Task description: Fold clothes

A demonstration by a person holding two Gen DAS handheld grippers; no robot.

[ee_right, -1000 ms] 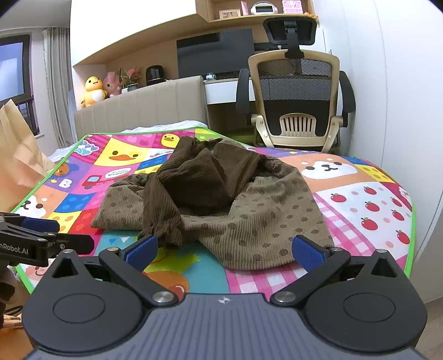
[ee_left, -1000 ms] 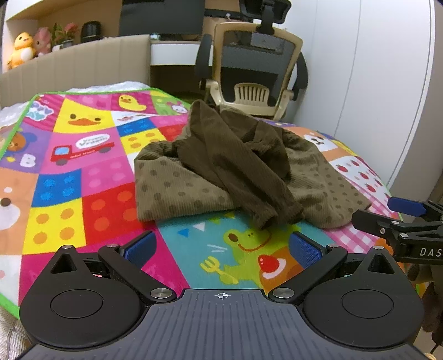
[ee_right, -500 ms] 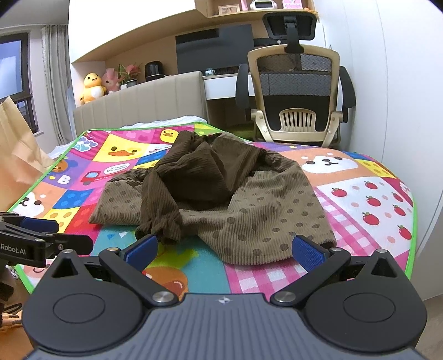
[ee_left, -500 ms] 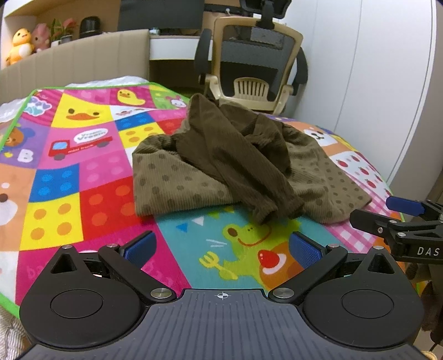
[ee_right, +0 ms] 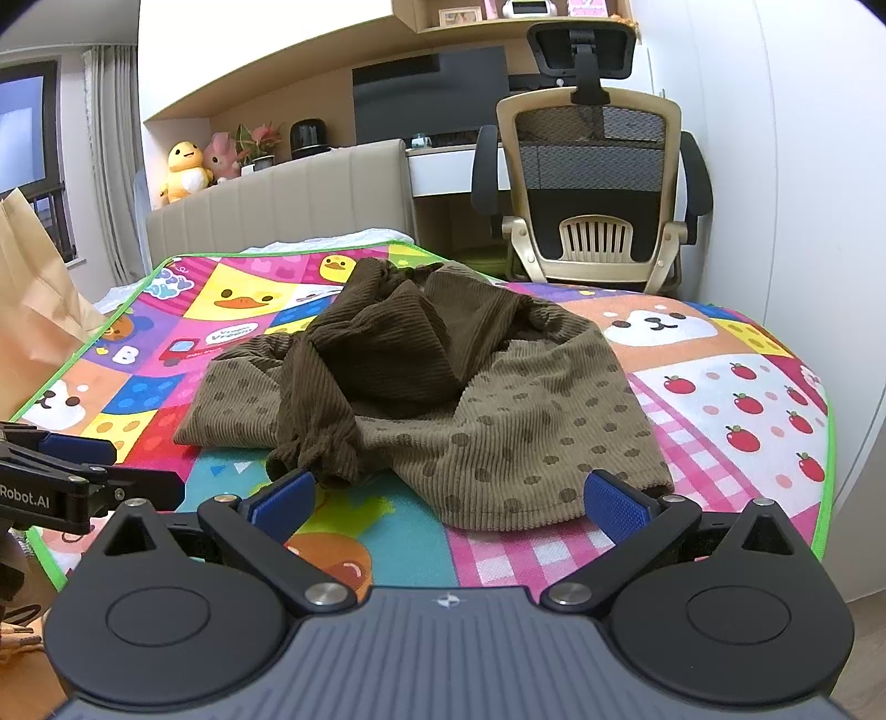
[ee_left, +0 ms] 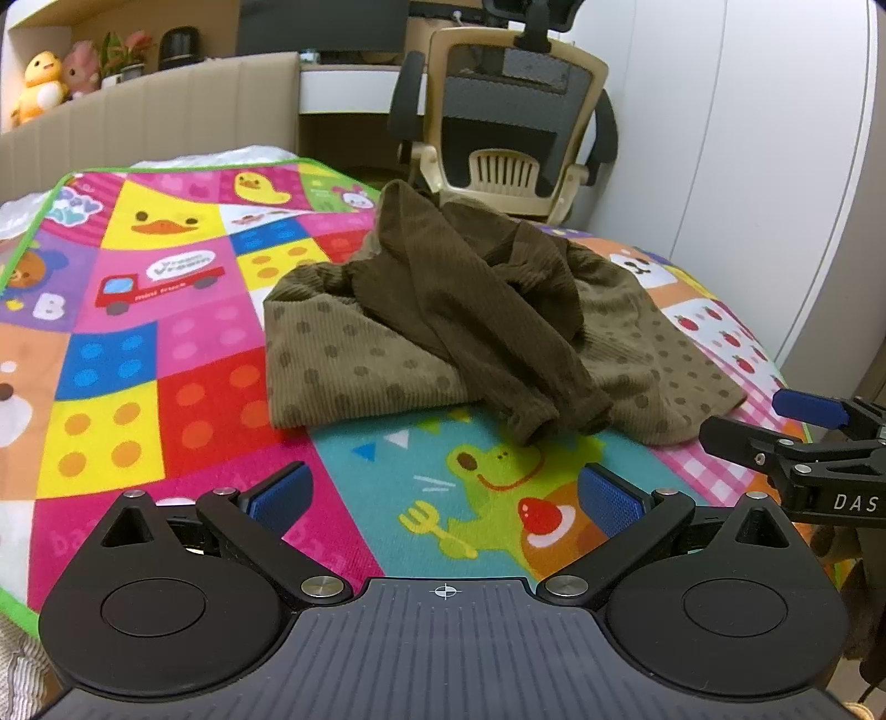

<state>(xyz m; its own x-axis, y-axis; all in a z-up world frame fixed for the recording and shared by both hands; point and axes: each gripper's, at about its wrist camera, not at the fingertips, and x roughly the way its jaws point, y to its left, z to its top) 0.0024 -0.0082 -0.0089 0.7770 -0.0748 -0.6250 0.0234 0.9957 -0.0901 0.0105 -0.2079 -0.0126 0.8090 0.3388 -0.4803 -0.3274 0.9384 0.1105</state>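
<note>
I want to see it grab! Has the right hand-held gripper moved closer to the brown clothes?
Yes. In the right wrist view, the right hand-held gripper has moved toward the clothes: their near hem now almost meets its fingertips, and the chair looms larger.

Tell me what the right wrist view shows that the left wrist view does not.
Only the right wrist view shows a brown paper bag, a window and a wall shelf. Only the left wrist view shows the frog picture uncovered. Both share the crumpled brown garment on the colourful mat, the office chair, and both grippers' jaws open.
</note>
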